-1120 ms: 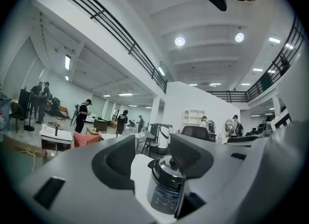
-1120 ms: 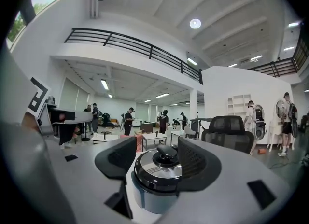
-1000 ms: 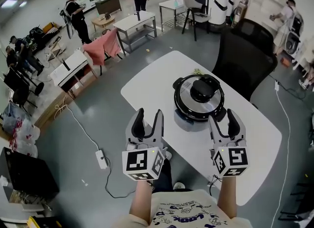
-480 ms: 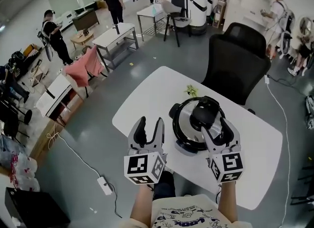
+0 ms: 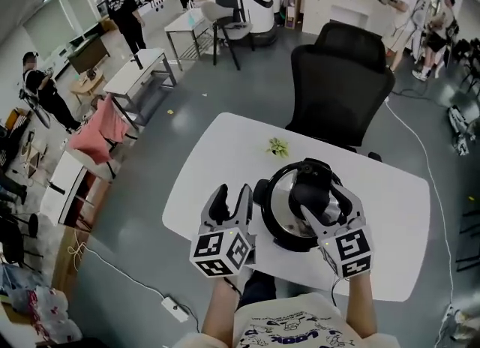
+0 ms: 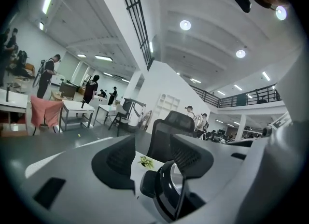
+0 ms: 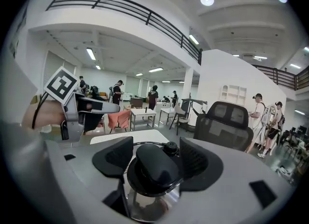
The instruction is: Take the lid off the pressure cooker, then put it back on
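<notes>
I have the right gripper (image 7: 154, 156) over the pressure cooker (image 5: 279, 223), which stands on the white table (image 5: 202, 166) with its lid (image 5: 280, 198) on; the jaws have just been opening and stand wide apart; the lid's black handle (image 7: 153, 170) lies between them and a little below, the pads clear of it on both sides, so nothing is gripped. The left gripper (image 6: 152, 159) has its jaws apart too and holds nothing; the cooker's rim and its stubby side handle (image 6: 148, 189) show low in the gap, toward the right-hand jaw; I judge them near but untouched.

The step, as I read it, is taking hold of the lid to get it off. I would sink the right jaws until the pads flank the thick middle of the handle, centre it so both pads meet it together, then close firmly; such a lid probably needs a twist before it lifts, so I'd set the left jaws on the side handle first to steady the pot; then lift straight, not tilted.

Count: one cooker, one lid, one top handle, one small valve knob (image 7: 170, 147) just beyond that handle; two grippers; one table; one black office chair (image 5: 341, 61) far past the jaws; one small green sprig (image 5: 278, 145) on the table beyond the cooker.
</notes>
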### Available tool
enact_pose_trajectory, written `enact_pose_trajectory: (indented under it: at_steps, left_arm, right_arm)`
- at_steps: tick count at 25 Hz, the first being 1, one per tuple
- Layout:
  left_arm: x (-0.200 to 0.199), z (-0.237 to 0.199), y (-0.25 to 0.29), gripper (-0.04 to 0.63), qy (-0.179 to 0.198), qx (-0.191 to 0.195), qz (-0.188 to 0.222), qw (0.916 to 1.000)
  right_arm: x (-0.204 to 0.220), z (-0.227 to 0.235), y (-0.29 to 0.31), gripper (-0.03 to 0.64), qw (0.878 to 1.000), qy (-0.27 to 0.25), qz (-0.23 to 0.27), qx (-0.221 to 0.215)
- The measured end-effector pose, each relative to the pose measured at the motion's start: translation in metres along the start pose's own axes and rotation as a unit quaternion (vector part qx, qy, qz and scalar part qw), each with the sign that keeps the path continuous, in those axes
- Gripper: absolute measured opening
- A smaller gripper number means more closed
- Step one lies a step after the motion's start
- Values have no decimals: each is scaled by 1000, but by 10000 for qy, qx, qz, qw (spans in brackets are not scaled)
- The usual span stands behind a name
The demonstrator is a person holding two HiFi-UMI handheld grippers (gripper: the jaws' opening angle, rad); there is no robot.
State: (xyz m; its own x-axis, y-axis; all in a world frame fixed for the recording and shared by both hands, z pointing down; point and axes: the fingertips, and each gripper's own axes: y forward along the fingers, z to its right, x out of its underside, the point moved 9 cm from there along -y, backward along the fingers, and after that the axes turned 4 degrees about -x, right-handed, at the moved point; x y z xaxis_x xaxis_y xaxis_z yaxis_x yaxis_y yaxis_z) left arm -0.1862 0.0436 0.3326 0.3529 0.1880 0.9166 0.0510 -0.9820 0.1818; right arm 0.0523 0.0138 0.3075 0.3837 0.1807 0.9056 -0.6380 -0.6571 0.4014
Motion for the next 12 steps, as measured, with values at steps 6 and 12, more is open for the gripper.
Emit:
enact_pose_trajectory:
  at_steps: [6,12]
  left_arm:
    - [18,-24,38,221,-262,381,-579,9973]
    - [42,-35,64,221,-738,617,-1128,9890]
  right_arm:
    - [6,1,17,316,9988,-75,-485,2]
    - [5,10,27,316,9968,-174,-752,-229]
